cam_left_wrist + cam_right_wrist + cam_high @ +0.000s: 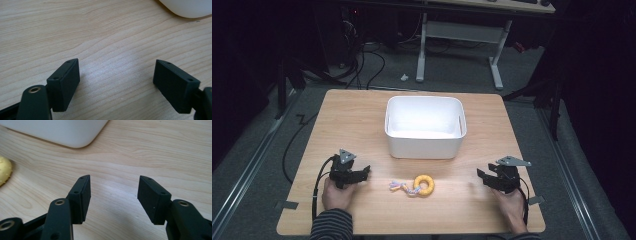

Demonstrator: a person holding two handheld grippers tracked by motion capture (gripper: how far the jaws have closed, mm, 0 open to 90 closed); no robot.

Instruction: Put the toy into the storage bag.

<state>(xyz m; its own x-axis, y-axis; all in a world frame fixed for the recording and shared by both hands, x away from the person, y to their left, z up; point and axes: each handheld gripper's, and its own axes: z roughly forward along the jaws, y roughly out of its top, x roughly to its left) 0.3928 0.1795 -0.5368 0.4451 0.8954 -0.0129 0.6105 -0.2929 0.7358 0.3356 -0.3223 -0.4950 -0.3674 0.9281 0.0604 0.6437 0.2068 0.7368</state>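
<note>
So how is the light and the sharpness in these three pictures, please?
High view: light falls on the table while the room around is nearly black, and the white bin is overexposed inside. Left gripper view: a soft glare patch on the wood between the fingers. Right gripper view: wood grain is sharp, and the yellow ring toy is cut off by the edge.

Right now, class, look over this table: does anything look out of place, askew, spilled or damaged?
Nothing stands out. The white bin sits upright and square on the table, empty as far as can be seen. The yellow ring toy with its rope tail lies flat in front of it, between the open left gripper and open right gripper.
</note>
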